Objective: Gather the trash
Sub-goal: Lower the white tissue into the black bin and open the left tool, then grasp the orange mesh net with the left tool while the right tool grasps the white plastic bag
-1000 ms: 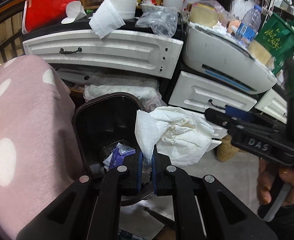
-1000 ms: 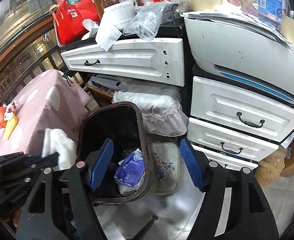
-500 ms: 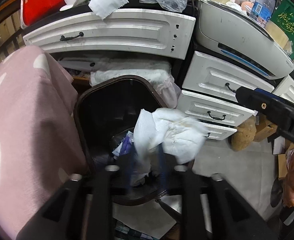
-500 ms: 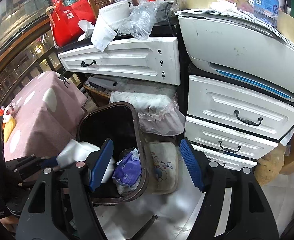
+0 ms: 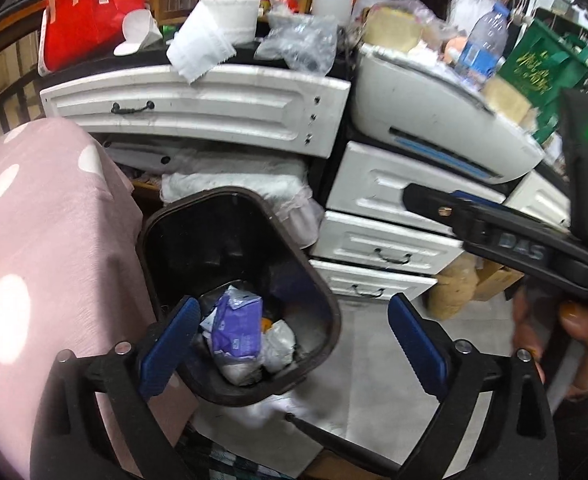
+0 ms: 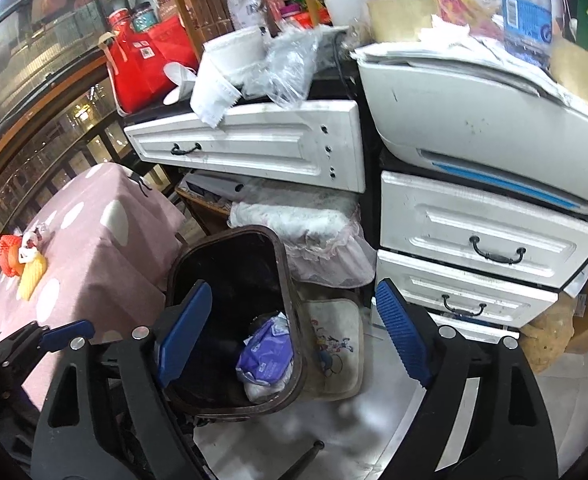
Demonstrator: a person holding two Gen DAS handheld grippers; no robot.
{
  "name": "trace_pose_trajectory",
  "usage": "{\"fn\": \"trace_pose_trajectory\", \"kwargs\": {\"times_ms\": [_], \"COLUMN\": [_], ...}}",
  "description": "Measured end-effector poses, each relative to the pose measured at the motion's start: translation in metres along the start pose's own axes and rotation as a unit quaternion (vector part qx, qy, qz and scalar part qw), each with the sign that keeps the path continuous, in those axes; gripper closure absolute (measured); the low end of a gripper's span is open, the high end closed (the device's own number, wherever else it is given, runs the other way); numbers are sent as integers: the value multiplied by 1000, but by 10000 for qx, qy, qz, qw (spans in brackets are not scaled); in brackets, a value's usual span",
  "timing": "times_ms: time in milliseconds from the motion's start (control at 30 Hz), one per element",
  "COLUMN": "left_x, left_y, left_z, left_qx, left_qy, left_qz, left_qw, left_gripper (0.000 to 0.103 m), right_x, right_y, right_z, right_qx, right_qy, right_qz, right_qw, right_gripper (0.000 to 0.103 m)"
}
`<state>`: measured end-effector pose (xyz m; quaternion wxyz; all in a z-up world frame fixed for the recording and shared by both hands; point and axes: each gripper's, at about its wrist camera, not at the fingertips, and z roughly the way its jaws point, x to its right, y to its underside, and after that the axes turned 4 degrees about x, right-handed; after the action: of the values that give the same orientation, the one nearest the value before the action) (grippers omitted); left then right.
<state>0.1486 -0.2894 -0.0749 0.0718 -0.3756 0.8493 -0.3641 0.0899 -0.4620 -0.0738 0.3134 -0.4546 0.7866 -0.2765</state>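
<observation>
Left gripper (image 5: 292, 338), nearest the left wrist camera: jaws opening, already spread wide, blue pads apart, nothing between them; it hangs above the near rim of the trash bin (image 5: 326, 344). Right gripper (image 6: 290, 332), nearest the right wrist camera: jaws likewise opening and wide, nothing gripped; its left pad lies over the bin mouth, its right pad over the floor beside the bin. In the left wrist view the right gripper's black body enters from the right edge, with the person's hand (image 5: 574, 332) below it.

Trash bin: dark brown, open, standing on the pale floor (image 5: 374, 364). Inside, at the bottom: a purple wrapper (image 5: 238, 326) and crumpled whitish trash (image 5: 278, 340) just beside it. A white smear, blurred, shows on the floor just below the bin's near wall; what it is cannot be told.

Left of the bin, touching or nearly so: a pink cloth with white dots (image 5: 50, 248) draped over a block. Right of the bin: a cartoon-printed mat (image 6: 336, 346) on the floor.

Behind: white drawers (image 6: 490, 232) with dark handles, a grey-white machine (image 6: 474, 124) on top, and a cluttered worktop (image 5: 150, 56) bearing a red bag (image 5: 94, 12), a paper roll (image 5: 214, 28) and a water bottle (image 5: 482, 48).
</observation>
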Motion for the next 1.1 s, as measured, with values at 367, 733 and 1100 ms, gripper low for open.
{"fn": "trace_pose_trajectory", "kwargs": {"times_ms": [367,733,1100], "left_x": [-18,-91,-191], "left_y": [0,18,59], "left_z": [-82,-138,-180], "left_qx": [802,1091,1006], "left_qy": [-100,-1143,-2186], "left_qz": [-76,-454,-1252], "left_qw": [9967,9864,9625], "left_gripper": [6,6,6], "right_x": [-56,-141,-230], "right_y": [-13,-13,-1], "right_z": [-23,-30,-13], "right_qx": [184,209,8], "right_qy": [-633,-1418,-2131], "right_qz": [-456,-1177,-1812], "right_qw": [9968,9826,9601], "right_gripper": [17,16,16]}}
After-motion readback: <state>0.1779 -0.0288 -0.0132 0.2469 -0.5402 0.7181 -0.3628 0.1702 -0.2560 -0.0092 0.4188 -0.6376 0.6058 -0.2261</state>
